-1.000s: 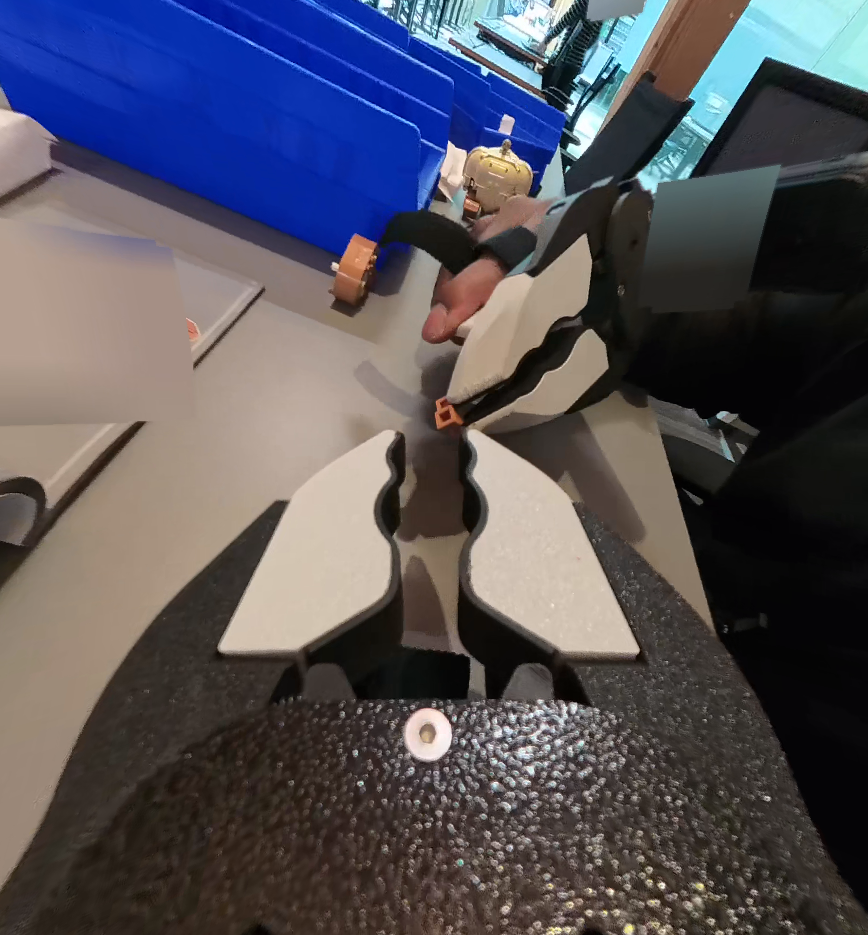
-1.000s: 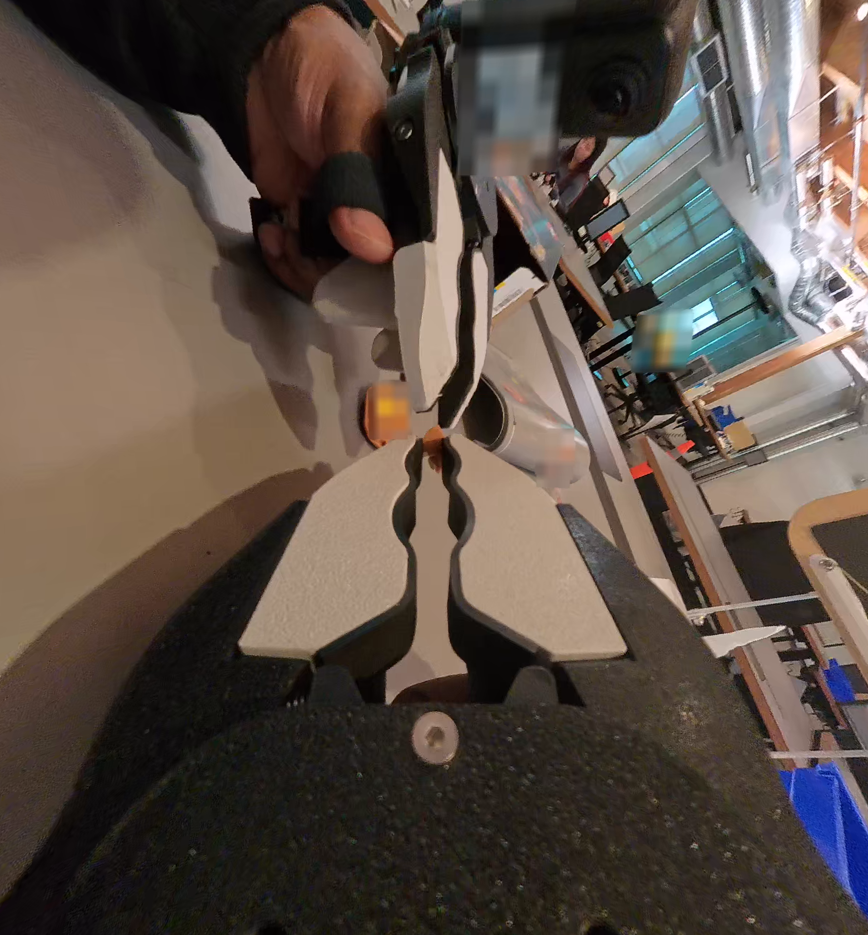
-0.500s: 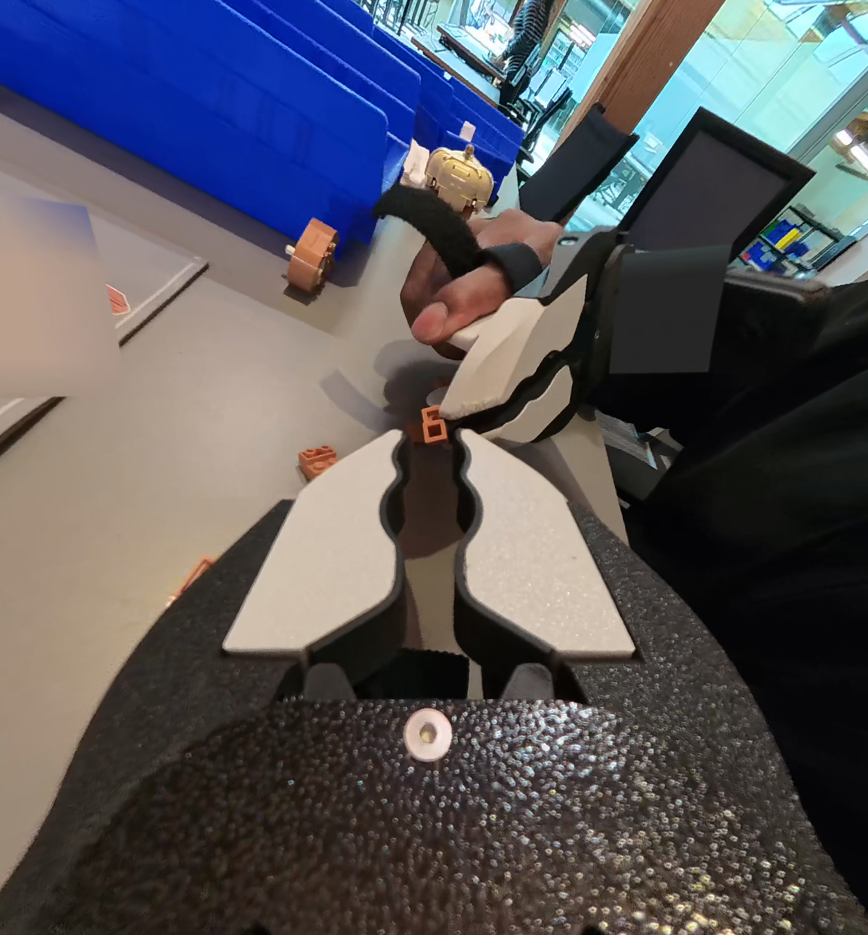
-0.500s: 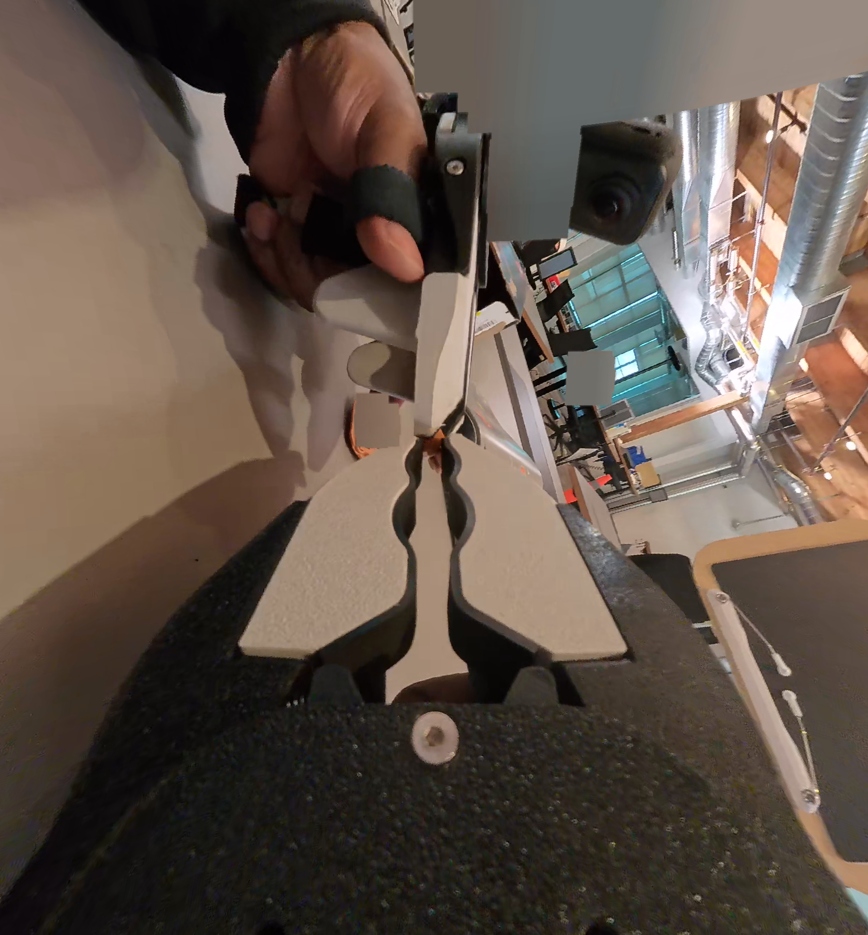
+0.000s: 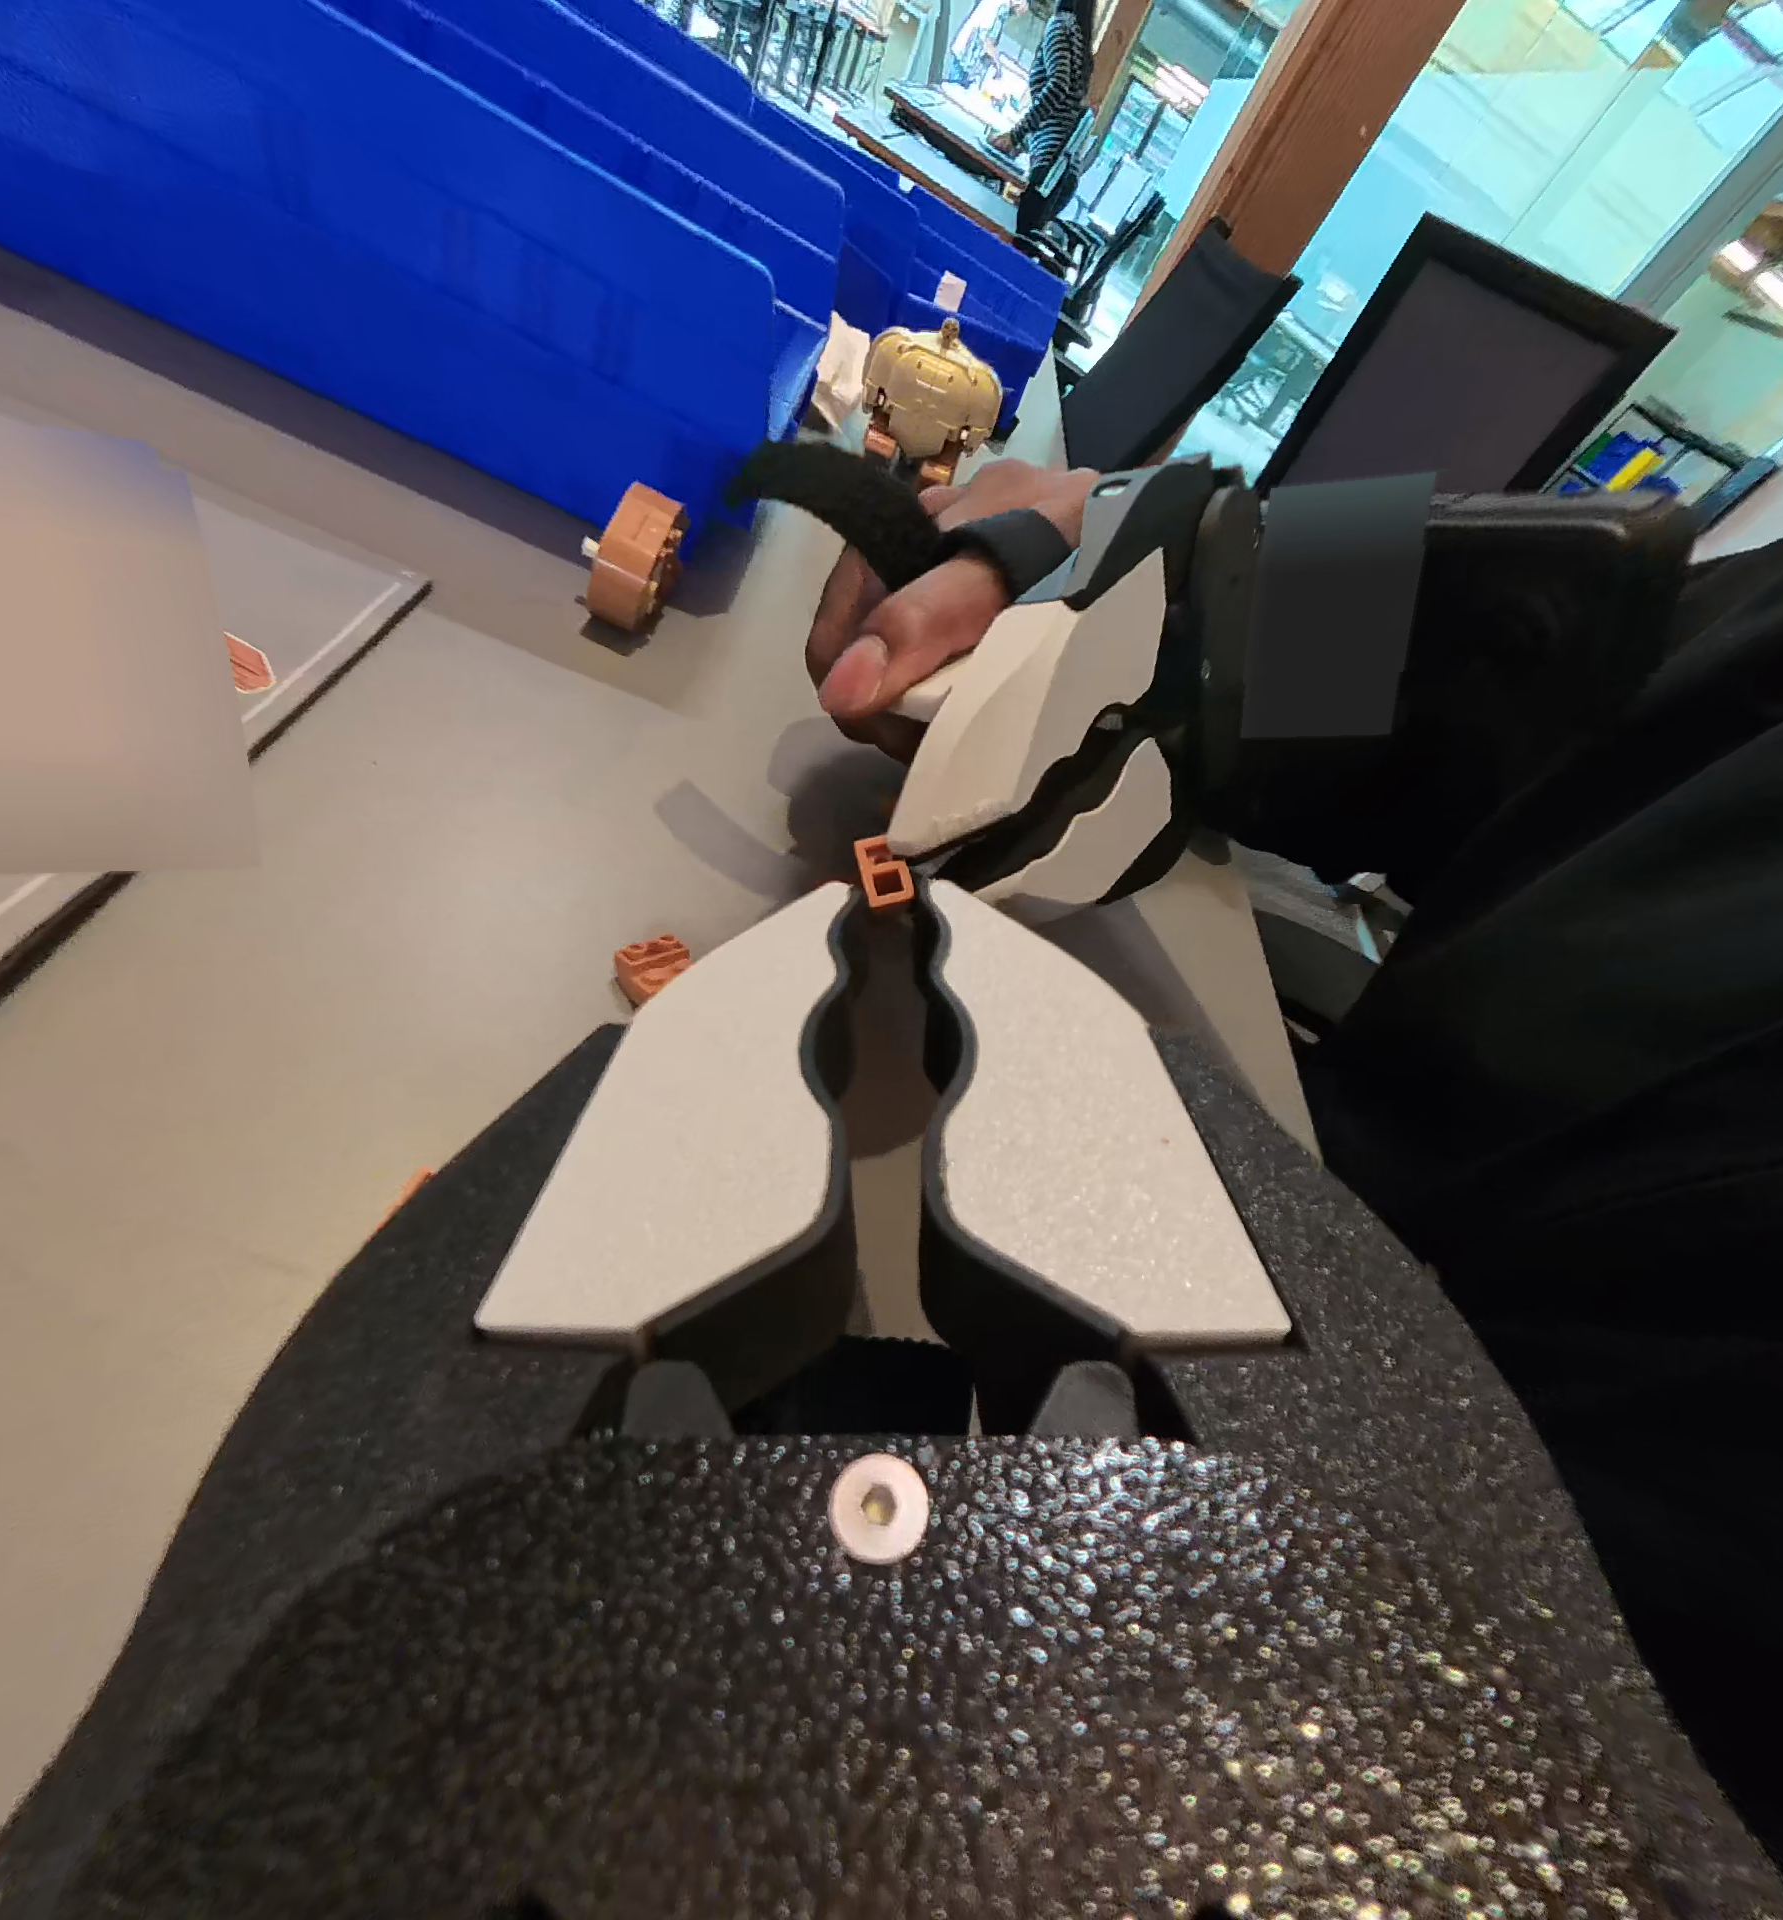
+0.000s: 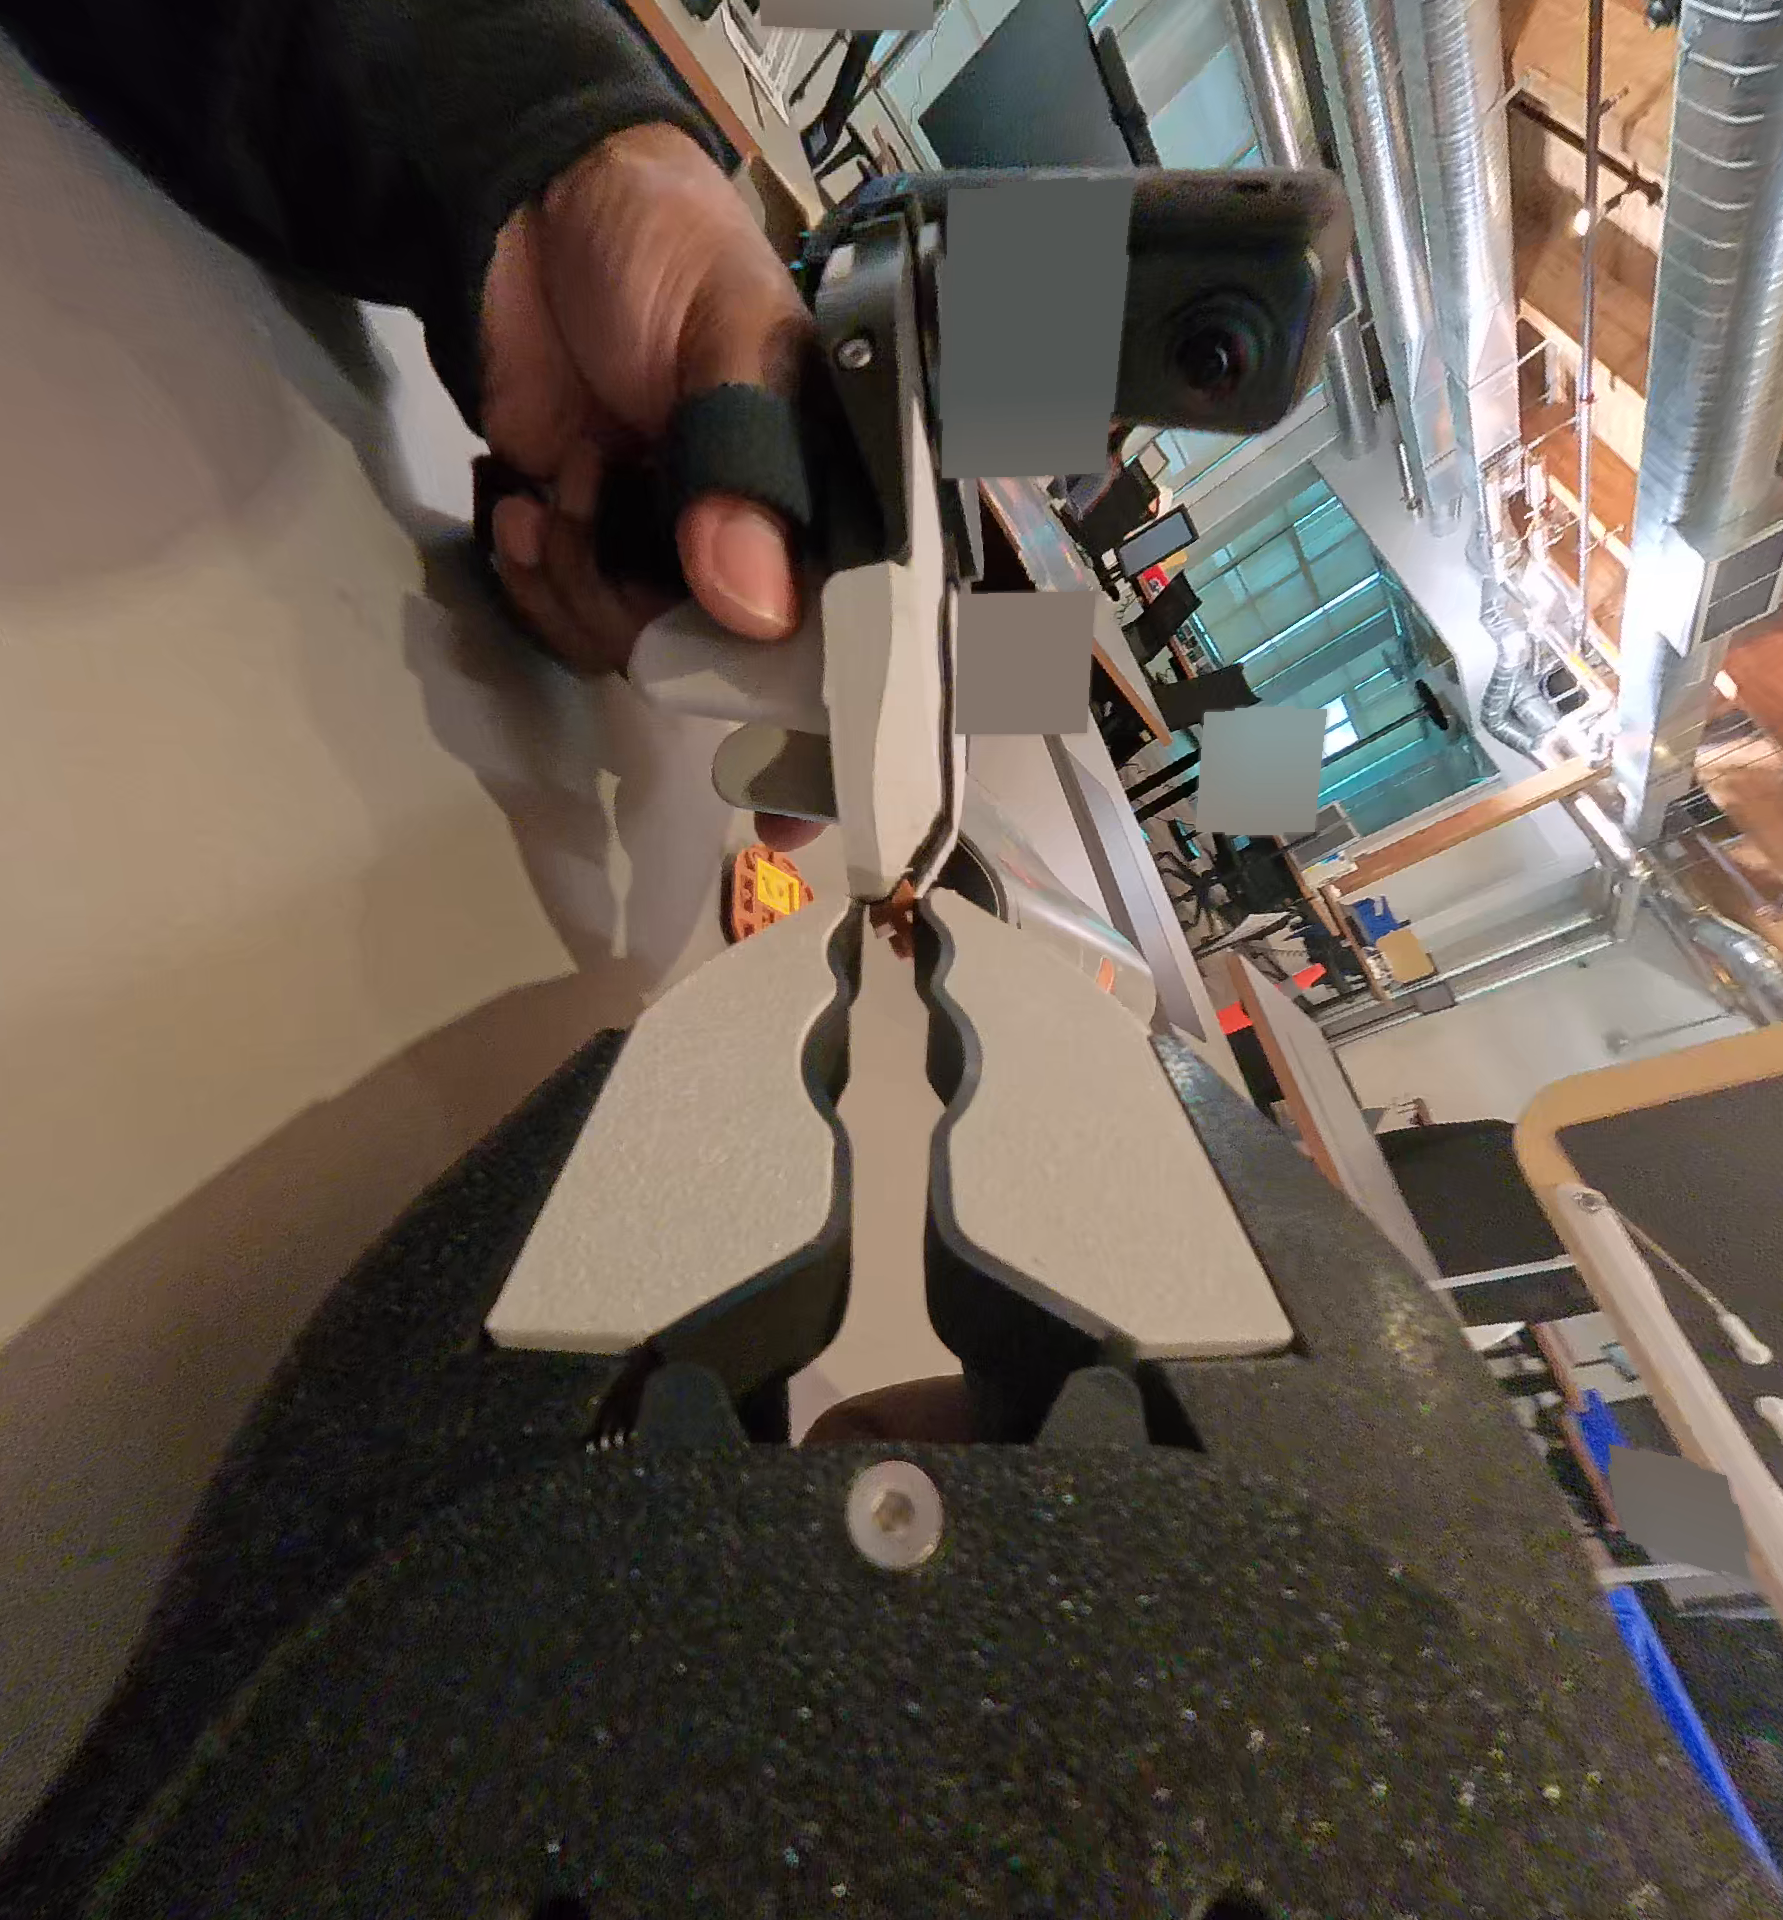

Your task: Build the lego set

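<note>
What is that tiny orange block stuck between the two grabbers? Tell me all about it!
The tiny orange block looks like a small plastic building piece, brownish orange, with square open cells on the side facing the left camera. It is up off the grey table, pinched at one end by the tips of the left hand-held gripper and at the other by the right hand-held gripper. Nothing else touches it.

Orange brick [image 5: 887, 883]; blue bins [image 5: 451, 239]; grey table [image 5: 243, 1039]; tan toy [image 5: 931, 390].
</note>
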